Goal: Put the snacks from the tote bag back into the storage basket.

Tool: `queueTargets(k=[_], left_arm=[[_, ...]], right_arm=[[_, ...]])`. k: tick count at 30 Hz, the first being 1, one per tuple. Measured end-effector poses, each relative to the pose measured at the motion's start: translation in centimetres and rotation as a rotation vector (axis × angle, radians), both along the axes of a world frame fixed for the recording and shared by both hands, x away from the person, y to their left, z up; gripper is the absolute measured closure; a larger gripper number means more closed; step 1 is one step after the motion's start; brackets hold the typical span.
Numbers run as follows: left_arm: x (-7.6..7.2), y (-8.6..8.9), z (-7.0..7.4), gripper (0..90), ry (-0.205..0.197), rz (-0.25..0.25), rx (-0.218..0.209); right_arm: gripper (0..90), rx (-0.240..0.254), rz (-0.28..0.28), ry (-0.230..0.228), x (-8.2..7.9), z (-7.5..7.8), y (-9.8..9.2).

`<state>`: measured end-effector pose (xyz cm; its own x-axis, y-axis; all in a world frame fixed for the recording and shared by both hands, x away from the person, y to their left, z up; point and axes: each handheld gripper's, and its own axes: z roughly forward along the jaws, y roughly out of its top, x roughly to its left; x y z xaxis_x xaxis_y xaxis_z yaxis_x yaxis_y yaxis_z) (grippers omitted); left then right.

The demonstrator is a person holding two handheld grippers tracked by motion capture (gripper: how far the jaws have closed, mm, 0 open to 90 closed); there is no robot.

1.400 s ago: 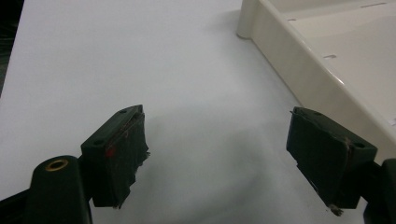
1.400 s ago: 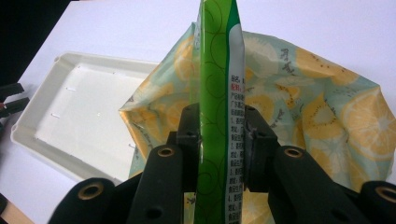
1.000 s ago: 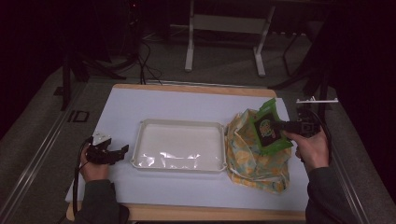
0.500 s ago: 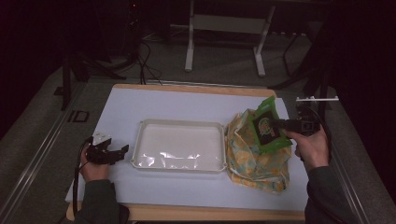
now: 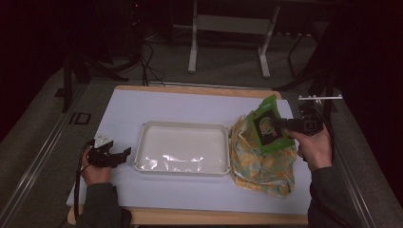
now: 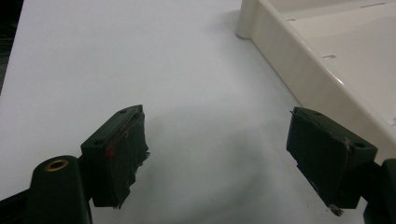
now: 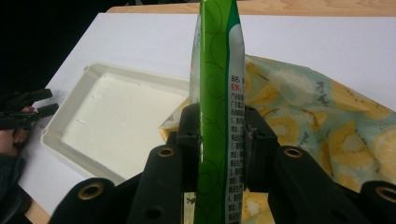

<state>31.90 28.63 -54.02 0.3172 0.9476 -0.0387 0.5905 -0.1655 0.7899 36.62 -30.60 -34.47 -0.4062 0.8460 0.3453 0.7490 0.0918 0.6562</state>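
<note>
High view overhead, facing forward and down; both claw views low, close, sharing the tray.

Dark grey-green long sleeves worn on both forearms. Left black two-jaw gripper: white block seen on top, black cable looped beside hand; blocky black jaws faced with worn, frayed pads, small red mark on one, brass-ringed hole at base. Right black two-jaw gripper: brass-ringed screw holes seen along arms, grey three-cornered plate mounted above.
</note>
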Motion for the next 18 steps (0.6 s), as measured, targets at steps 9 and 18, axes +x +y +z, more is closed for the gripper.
queueTargets(k=[9,18], left_arm=[[0.0,0.0,0.0,20.4,0.000,0.002,-0.001],[0.0,0.0,0.0,20.4,0.000,0.000,0.000]], right_arm=[[72.8,0.014,0.011,-0.013,0.2,0.6,0.9],[72.8,0.030,0.026,-0.017,0.6,0.8,2.0]])
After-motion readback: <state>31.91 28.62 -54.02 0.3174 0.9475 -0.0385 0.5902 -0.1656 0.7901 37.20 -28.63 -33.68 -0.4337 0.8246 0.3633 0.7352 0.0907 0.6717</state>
